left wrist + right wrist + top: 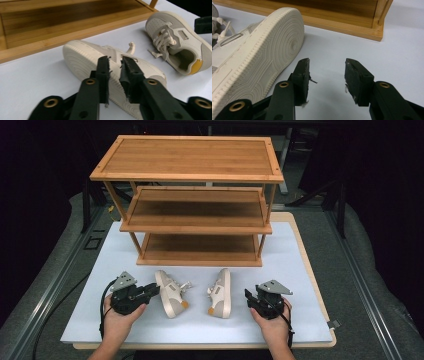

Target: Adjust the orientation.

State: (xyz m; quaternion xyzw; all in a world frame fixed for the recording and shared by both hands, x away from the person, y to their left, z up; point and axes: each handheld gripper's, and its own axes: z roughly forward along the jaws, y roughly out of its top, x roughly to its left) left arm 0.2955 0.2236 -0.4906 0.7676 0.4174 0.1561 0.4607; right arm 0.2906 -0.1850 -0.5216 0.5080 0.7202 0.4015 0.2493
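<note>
**Two shoes on their sides, a gripper beside each**

We see our left gripper (150, 291) at about 9 o'clock of the left shoe (170, 293), which lies on its side on the white board (90, 320), sole turned toward that gripper. In the left gripper view its jaws stand narrowly apart, the tips right at the shoe's (82, 56) sole edge; we cannot tell whether they touch it, and nothing is pinched between them.

The right shoe (221, 293) also lies on its side, near the first, the two open tops facing each other. Our right gripper (248, 297) sits at its 3 o'clock, just beside the sole. In the right gripper view the jaws are spread wide over bare board, with the ribbed sole (262, 50) at their 10 o'clock, apart from them.

At 12 o'clock of both shoes stands the wooden rack (192, 205), its three shelves bare, its lowest shelf near the shoes.
</note>
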